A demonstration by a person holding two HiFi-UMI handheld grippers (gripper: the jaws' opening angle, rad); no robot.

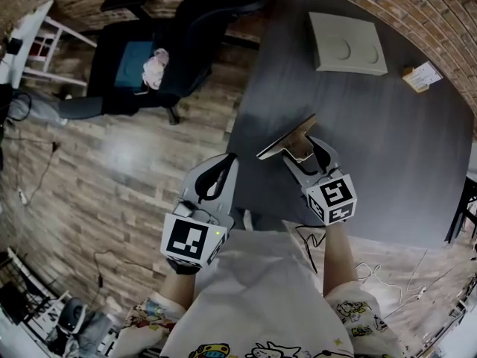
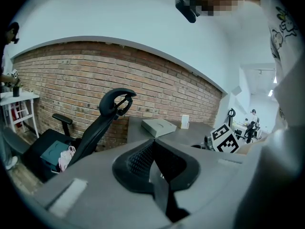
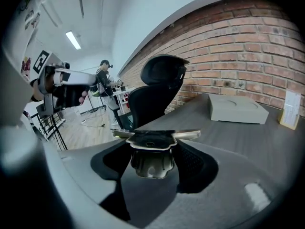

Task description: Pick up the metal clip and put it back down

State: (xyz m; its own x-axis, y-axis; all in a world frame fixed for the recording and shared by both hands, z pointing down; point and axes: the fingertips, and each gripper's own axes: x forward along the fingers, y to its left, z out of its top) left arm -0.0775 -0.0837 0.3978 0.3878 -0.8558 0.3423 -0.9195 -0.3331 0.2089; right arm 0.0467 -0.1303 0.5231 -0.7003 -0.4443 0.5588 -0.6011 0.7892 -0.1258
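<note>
The metal clip [image 1: 287, 143] is a wide silver bulldog clip with a long flat jaw bar. It hangs just above the dark grey table [image 1: 387, 148], near the table's left edge. My right gripper [image 1: 304, 156] is shut on it. In the right gripper view the clip [image 3: 153, 149] sits between both pads, with its bar lying across the fingertips [image 3: 193, 161]. My left gripper [image 1: 221, 171] is shut on nothing, level with the table's near left corner and over the wooden floor. In the left gripper view its pads [image 2: 143, 161] meet with nothing between them.
A flat grey box [image 1: 346, 43] lies at the far side of the table, with a small card stand [image 1: 421, 77] to its right. A black office chair [image 1: 149, 58] holding a pink item stands left of the table. Cables trail on the floor [image 1: 112, 170].
</note>
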